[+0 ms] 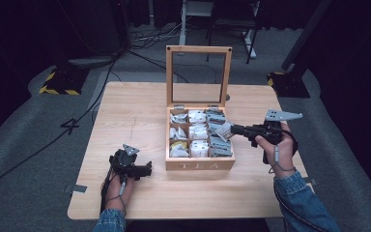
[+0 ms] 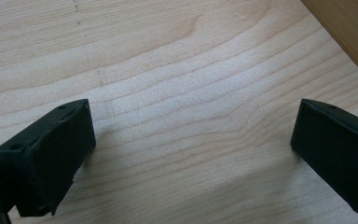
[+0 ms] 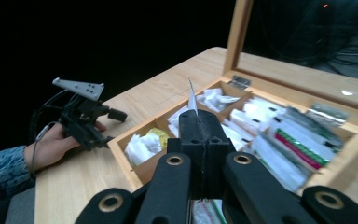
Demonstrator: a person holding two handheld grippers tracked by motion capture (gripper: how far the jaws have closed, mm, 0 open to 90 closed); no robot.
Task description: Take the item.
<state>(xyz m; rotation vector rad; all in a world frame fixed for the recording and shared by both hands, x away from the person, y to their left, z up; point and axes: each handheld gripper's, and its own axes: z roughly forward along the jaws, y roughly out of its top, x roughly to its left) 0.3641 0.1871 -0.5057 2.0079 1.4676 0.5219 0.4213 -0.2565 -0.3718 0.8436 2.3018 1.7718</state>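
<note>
The right gripper (image 1: 232, 129) has its jaws clamped shut on a tea packet (image 1: 223, 129), a flat grey-and-white sachet pinched by its edge. In the right gripper view the packet (image 3: 192, 97) sticks up as a thin sliver above the closed black jaws, with more of it showing below them. It hangs over the right-hand column of the wooden tea box (image 1: 200, 164), just above the other grey packets standing there, and it looks to be clear of them rather than wedged among them.

So the step in hand reads as pulling one packet out of the box. The box sits in the middle of the surface (image 1: 125, 106) with its glass lid (image 1: 198, 75) propped upright at the back, nine compartments open below: white sachets on the left and middle, something yellow in the near left cell, grey packets along the right.

The left gripper (image 1: 147, 169) rests on the surface to the left of the box, near its front corner, jaws spread wide with nothing between them; its own view shows bare wood grain and a strip of the box wall.

The next move, as I judge it, is to carry the packet away from the box and set it down on open wood, probably in front or to the right. That calls for a firm pinch, since the grip is on a thin edge, and for keeping clear of the upright lid.
</note>
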